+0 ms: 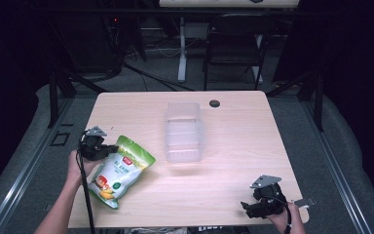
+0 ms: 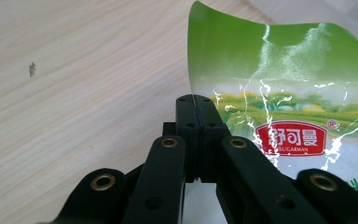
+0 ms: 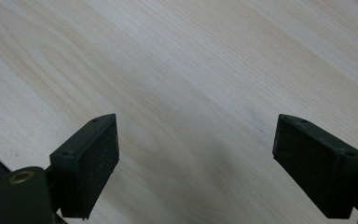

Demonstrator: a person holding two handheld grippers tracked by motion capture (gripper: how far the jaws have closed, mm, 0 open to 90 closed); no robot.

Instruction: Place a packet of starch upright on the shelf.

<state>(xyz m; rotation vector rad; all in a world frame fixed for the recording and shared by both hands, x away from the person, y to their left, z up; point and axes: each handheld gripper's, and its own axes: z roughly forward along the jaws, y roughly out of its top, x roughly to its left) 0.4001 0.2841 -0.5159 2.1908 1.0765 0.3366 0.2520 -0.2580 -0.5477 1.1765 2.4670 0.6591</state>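
A green and white snack bag (image 1: 119, 170) with a red label lies at the front left of the wooden table (image 1: 233, 146). My left gripper (image 1: 108, 150) is at the bag's upper left edge. In the left gripper view its jaws are pressed together (image 2: 196, 100) with the edge of the bag (image 2: 284, 70) pinched between them. My right gripper (image 1: 246, 207) rests near the table's front right corner. In the right gripper view it stands open (image 3: 196, 154) over bare wood, with nothing between its pads (image 3: 91, 158).
A clear plastic container (image 1: 183, 131) lies upside down in the middle of the table, just right of the bag. A small black round cap (image 1: 215, 103) sits near the far edge. A dark folding chair (image 1: 233, 44) stands beyond the table.
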